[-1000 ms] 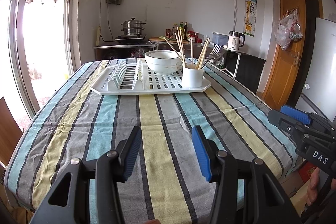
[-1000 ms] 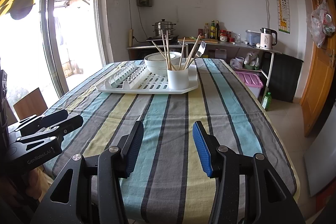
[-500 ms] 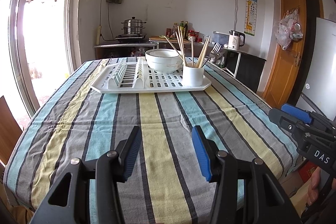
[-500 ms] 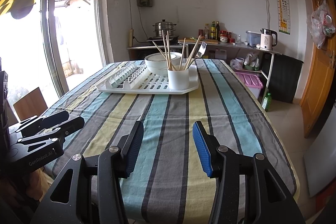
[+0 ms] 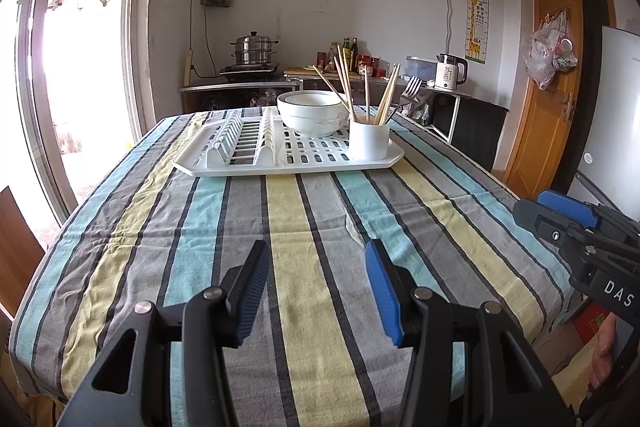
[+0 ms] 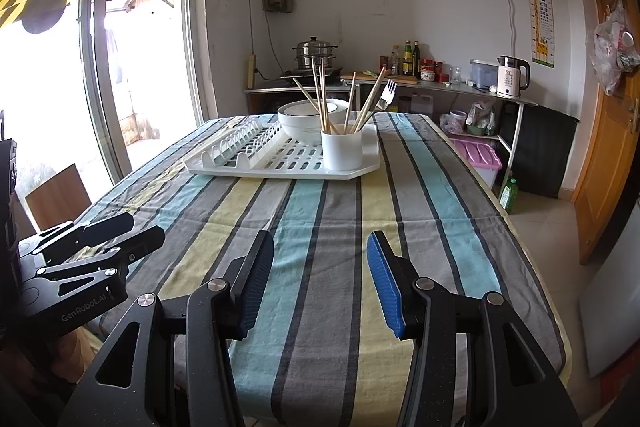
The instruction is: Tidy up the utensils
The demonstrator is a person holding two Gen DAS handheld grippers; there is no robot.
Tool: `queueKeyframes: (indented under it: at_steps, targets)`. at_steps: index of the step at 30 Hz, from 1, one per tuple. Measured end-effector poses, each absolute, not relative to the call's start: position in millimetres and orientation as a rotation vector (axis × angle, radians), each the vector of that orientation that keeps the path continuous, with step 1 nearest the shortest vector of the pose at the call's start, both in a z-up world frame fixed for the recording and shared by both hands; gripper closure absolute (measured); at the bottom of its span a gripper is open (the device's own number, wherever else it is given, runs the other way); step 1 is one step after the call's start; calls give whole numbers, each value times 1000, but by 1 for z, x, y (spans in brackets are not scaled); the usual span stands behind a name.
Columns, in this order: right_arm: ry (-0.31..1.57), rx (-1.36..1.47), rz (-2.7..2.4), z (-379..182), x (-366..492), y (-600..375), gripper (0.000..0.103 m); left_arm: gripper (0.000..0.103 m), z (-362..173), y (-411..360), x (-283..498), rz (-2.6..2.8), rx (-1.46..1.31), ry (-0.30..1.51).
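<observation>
1. Two grippers hang over the near end of the striped tablecloth (image 5: 304, 227), and neither one is carrying anything.
2. Left gripper (image 5: 318, 291): blue-padded fingers (image 5: 382, 291) spread wide, only cloth showing between them.
3. Right gripper (image 6: 320, 283): same story, fingers wide apart and nothing in the gap.
4. From the left wrist view, the right gripper's body pokes in at the right edge, with white lettering "DAS" readable on it.
5. From the right wrist view, the left gripper shows at the lower left, stamped "GenRobot.AI".
6. Far end of the table: a white drying rack tray (image 5: 288, 167) sits flat on the cloth, well apart from both grippers.
7. On the tray's right corner stands a white utensil cup (image 5: 369, 139), upright, holding wooden chopsticks (image 5: 344, 79) fanned out and a metal fork (image 5: 412, 87) leaning right.
8. Just behind the cup, a white bowl (image 5: 312, 113) with a dark rim sits on the tray.
9. Back counter: a white kettle (image 6: 510, 77) with a small display; its digits are too small to trust.
</observation>
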State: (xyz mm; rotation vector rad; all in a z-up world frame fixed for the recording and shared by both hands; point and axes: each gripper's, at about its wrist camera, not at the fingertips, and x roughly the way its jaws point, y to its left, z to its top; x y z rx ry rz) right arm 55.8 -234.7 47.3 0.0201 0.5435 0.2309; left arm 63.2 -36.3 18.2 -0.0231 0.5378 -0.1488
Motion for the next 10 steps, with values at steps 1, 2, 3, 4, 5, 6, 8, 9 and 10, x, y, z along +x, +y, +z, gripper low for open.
queueKeyframes:
  at_steps: [1, 2, 3, 4, 5, 6, 8, 9, 10]
  targets:
    - [545, 22, 231, 47, 56, -235, 53, 51, 18, -36, 63, -147, -24, 538]
    - [545, 22, 232, 48, 56, -235, 53, 51, 18, -36, 63, -149, -25, 537]
    - [545, 22, 231, 48, 56, -235, 53, 51, 18, -35, 63, -149, -27, 537]
    - [544, 21, 230, 48, 56, -235, 53, 51, 18, -35, 63, -150, -32, 539]
    - [544, 21, 230, 48, 56, -235, 53, 51, 17, -34, 63, -151, -36, 540]
    - [544, 22, 230, 48, 56, -235, 53, 51, 17, -34, 63, -152, -37, 539]
    - [542, 21, 229, 48, 56, -235, 53, 51, 17, -35, 63, -151, -34, 537]
    - [540, 21, 229, 48, 56, -235, 53, 51, 17, -35, 62, -157, -36, 536]
    - [540, 21, 229, 49, 55, -235, 53, 51, 18, -35, 62, -160, -40, 537]
